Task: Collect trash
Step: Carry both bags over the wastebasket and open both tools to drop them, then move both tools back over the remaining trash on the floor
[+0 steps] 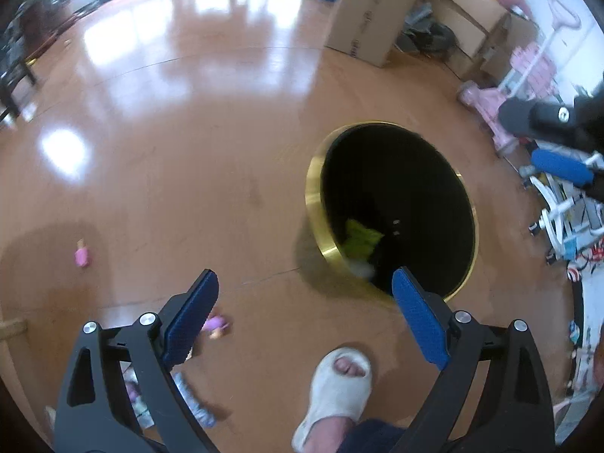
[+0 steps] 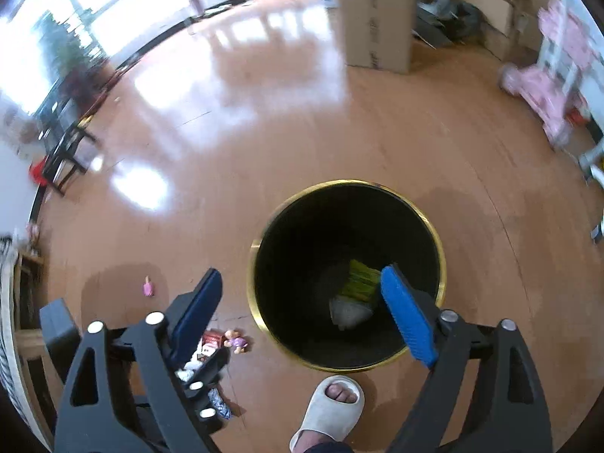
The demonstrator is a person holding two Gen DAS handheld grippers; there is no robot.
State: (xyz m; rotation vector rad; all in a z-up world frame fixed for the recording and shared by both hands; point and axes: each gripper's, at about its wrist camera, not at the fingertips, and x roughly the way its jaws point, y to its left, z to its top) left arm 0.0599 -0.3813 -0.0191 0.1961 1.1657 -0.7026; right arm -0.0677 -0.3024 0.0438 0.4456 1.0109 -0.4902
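Wood floor; bin [image 2: 347, 275] under spread, empty right claw [image 2: 302, 305].

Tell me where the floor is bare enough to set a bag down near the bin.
Bare floor lies beyond the bin, reaching to the cardboard box, and left of it toward the small pink piece. It is crowded by the doll and wrappers near the slippered foot, and along the pink scooter.
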